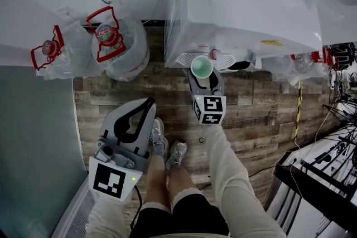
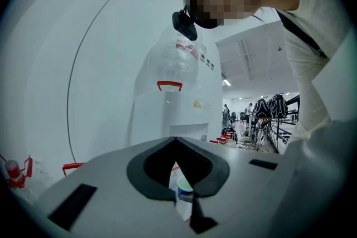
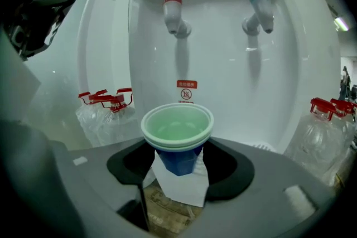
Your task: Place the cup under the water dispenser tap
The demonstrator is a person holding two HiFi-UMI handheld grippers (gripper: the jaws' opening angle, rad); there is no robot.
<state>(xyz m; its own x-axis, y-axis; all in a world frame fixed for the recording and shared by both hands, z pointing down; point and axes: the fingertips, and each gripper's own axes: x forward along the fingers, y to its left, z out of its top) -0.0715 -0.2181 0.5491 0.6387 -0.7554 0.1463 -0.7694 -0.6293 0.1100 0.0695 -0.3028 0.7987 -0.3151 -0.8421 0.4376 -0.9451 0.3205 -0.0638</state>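
A blue paper cup (image 3: 177, 136) with a white rim and pale green inside stands upright in my right gripper (image 3: 178, 147), whose jaws are shut on its sides. It hangs in front of the white water dispenser (image 3: 223, 75), lower than the red tap (image 3: 174, 14) and the blue tap (image 3: 261, 8) and nearer the red one. From above, the cup (image 1: 201, 66) sits at the dispenser's recess, with the right gripper (image 1: 203, 76) behind it. My left gripper (image 1: 148, 103) rests low at the left, shut and empty. Through the slit between its jaw bases, the left gripper view catches the cup (image 2: 185, 189) in the distance.
Large water bottles with red handles, wrapped in plastic, stand left of the dispenser (image 1: 114, 42) and right of it (image 1: 304, 61). A black rack with cables (image 1: 323, 175) is at the right. The person's shoes (image 1: 167, 147) stand on the wood floor.
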